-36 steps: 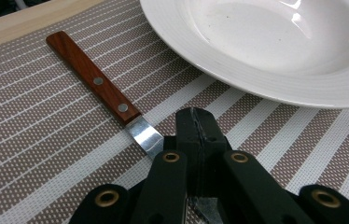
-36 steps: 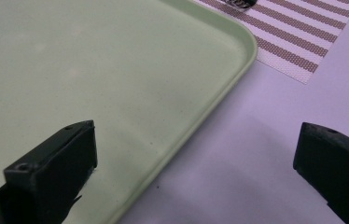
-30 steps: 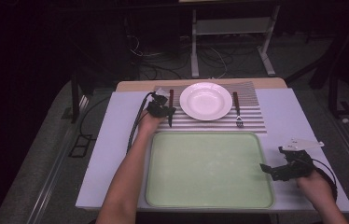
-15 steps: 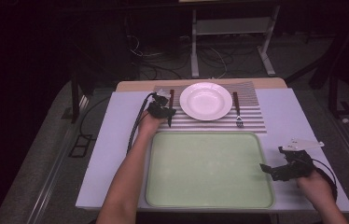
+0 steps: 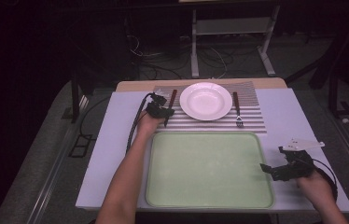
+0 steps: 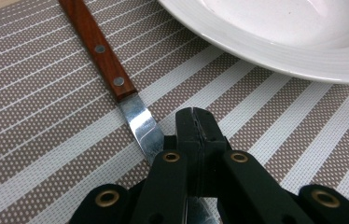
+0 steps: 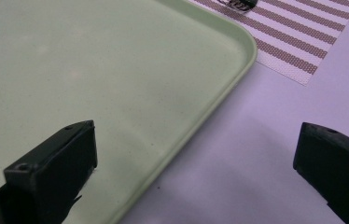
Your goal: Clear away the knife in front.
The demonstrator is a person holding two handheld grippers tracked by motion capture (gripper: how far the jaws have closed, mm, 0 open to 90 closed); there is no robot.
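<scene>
The left gripper (image 6: 195, 122) has its jaws pressed together over the shiny blade of the wooden-handled knife (image 6: 99, 49), but I cannot tell if they pinch it. The knife lies on the striped place mat (image 5: 252, 122), left of the round white plate (image 5: 205, 101). The right gripper (image 5: 269, 170) is spread wide by the right edge of the pale green tray (image 5: 210, 169).

My left claw (image 6: 196, 135) is clamped tight, jaws together, forearm stretched past the tray's (image 5: 210, 200) far left corner. My right claw (image 7: 196, 154) gapes wide, low over the tray's right rim.
</scene>
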